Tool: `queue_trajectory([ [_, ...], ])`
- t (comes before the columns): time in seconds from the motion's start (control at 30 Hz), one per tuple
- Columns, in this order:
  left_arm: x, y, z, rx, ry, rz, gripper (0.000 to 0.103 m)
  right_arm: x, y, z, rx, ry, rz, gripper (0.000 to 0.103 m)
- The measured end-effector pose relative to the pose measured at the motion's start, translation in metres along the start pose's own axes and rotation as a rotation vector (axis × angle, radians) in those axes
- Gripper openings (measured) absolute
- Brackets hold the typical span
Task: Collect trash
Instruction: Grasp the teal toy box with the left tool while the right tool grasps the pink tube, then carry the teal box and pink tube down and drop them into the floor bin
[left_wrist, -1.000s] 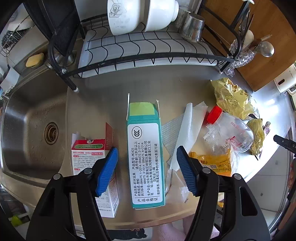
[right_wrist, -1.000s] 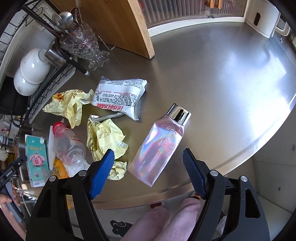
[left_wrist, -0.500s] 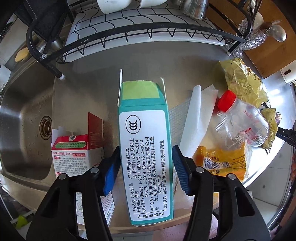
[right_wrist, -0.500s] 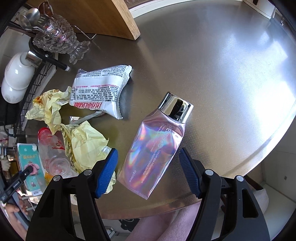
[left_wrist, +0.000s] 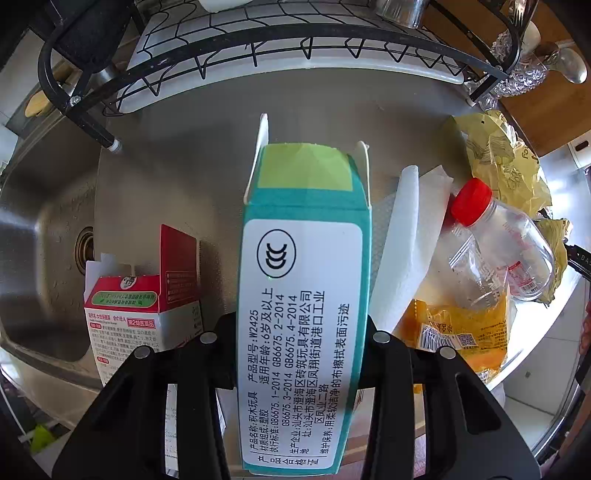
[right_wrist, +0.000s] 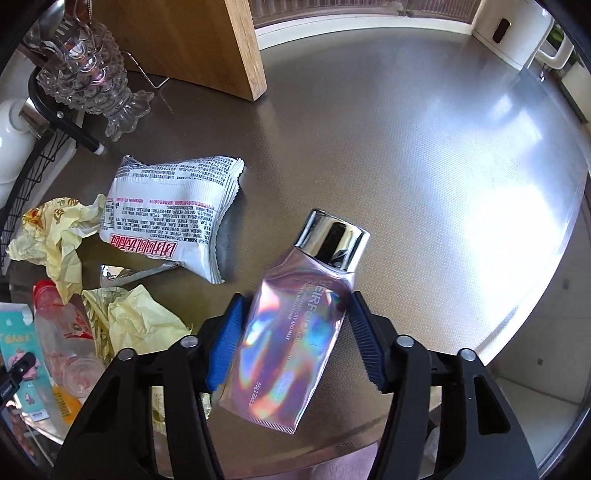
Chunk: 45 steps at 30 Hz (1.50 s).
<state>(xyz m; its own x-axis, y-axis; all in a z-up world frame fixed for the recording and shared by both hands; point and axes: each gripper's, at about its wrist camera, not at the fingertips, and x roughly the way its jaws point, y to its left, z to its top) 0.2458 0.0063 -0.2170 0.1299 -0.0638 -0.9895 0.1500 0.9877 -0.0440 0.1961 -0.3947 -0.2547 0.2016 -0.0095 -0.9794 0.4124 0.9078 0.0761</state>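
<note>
Two hand-held grippers work over a steel kitchen counter (right_wrist: 424, 155) strewn with trash.

The left gripper (left_wrist: 301, 343) has its jaws closed narrowly against the two long sides of a teal carton (left_wrist: 303, 295). The carton's long axis runs straight ahead, in line with the fingers, its open top flaps pointing away toward the dish rack (left_wrist: 258, 48). Whether the carton is lifted or resting on the counter cannot be told. A red and white box (left_wrist: 140, 317) stands just beside it on the left, near the sink (left_wrist: 40, 229). A red-capped plastic bottle (left_wrist: 502, 251) and a white paper sheet (left_wrist: 410, 229) lie to the right.

The right gripper (right_wrist: 295, 341) holds a shiny iridescent tube (right_wrist: 291, 332) between its blue pads (right_wrist: 225, 343). The tube sits slightly askew between the fingers, its silver cap pointing forward and a little right, its crimped end toward the camera. A white wrapper (right_wrist: 173, 218) and crumpled yellow paper (right_wrist: 140, 321) lie to the left, apart from the tube.

Each gripper seems already set on its own piece, so lifting straight up looks like the likely next move.
</note>
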Motion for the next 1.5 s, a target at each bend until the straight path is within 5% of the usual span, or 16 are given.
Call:
queue_trajectory([
  [0.17, 0.005, -0.01, 0.006, 0.006, -0.012, -0.005, 0.037, -0.003, 0.006, 0.006, -0.02, -0.011, -0.011, 0.05],
  [0.23, 0.005, -0.008, 0.009, 0.008, -0.024, -0.004, 0.037, -0.013, 0.01, 0.007, -0.047, -0.053, -0.017, 0.023],
  [0.3, 0.0, -0.011, 0.009, 0.014, -0.036, -0.001, 0.037, -0.028, 0.022, 0.009, -0.081, -0.093, -0.061, 0.013],
  [0.83, -0.069, -0.031, -0.008, 0.065, -0.182, 0.043, 0.037, -0.038, 0.008, 0.025, -0.09, -0.045, 0.067, 0.005],
  [1.13, -0.108, -0.031, -0.035, 0.075, -0.282, 0.04, 0.036, -0.087, 0.011, -0.021, -0.161, -0.135, 0.133, 0.005],
  [1.5, -0.193, -0.046, -0.13, 0.087, -0.461, 0.076, 0.037, -0.193, 0.04, -0.1, -0.368, -0.307, 0.287, 0.005],
])
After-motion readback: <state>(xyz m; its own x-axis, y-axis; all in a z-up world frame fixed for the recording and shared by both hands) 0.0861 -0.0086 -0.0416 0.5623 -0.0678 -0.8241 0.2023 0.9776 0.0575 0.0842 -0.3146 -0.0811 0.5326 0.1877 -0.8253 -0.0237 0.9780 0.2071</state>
